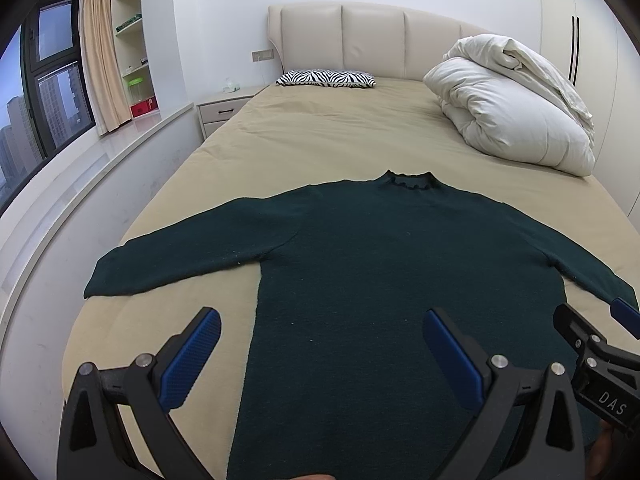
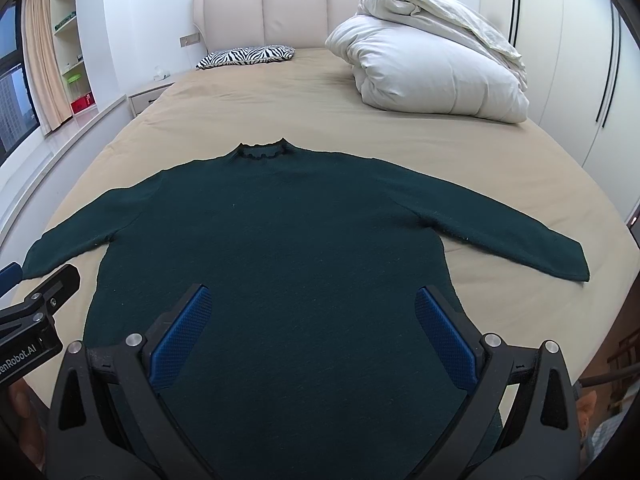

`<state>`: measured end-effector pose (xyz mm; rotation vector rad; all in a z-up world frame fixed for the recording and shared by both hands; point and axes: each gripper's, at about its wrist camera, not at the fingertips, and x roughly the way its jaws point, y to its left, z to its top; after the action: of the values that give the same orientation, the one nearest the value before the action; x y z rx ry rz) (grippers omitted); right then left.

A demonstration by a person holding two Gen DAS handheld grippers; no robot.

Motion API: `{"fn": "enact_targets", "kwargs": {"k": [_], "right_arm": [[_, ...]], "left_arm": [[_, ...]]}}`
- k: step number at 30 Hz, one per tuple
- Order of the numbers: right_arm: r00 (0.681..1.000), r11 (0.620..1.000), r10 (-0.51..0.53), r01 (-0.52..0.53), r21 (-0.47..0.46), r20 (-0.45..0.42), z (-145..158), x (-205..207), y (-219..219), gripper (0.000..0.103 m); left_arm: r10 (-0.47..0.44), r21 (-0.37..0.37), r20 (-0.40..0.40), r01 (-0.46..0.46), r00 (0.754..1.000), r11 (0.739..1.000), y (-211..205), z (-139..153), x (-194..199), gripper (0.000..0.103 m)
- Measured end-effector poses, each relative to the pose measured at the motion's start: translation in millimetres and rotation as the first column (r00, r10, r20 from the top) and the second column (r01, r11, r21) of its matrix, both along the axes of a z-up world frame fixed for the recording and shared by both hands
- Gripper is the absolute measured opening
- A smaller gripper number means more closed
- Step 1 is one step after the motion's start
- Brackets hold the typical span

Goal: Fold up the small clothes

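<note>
We are holding our left gripper [image 1: 320,344] and right gripper [image 2: 312,320] wide open with nothing in them, side by side just above the bottom end of the sweater [image 1: 380,264]. The dark green sweater is lying flat on the tan bed [image 1: 320,132], neck pointing to 12 o'clock, sleeves reaching out to 9 and 3 o'clock. It looks soft, light and floppy, so we are thinking of pinching a sleeve end [image 2: 568,260] or a bottom corner.
</note>
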<state>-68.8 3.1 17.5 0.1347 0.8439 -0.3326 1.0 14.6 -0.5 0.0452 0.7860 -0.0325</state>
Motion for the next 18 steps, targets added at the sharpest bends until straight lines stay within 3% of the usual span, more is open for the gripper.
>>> {"fn": "enact_targets", "kwargs": {"k": [18], "right_arm": [[1.000,1.000,0.004,-0.004,0.001,-0.002,-1.9,0.2,-0.6,0.103]], "left_arm": [[0.000,0.002,0.000,0.000,1.000,1.000,0.6,-0.1,-0.3,0.103]]}}
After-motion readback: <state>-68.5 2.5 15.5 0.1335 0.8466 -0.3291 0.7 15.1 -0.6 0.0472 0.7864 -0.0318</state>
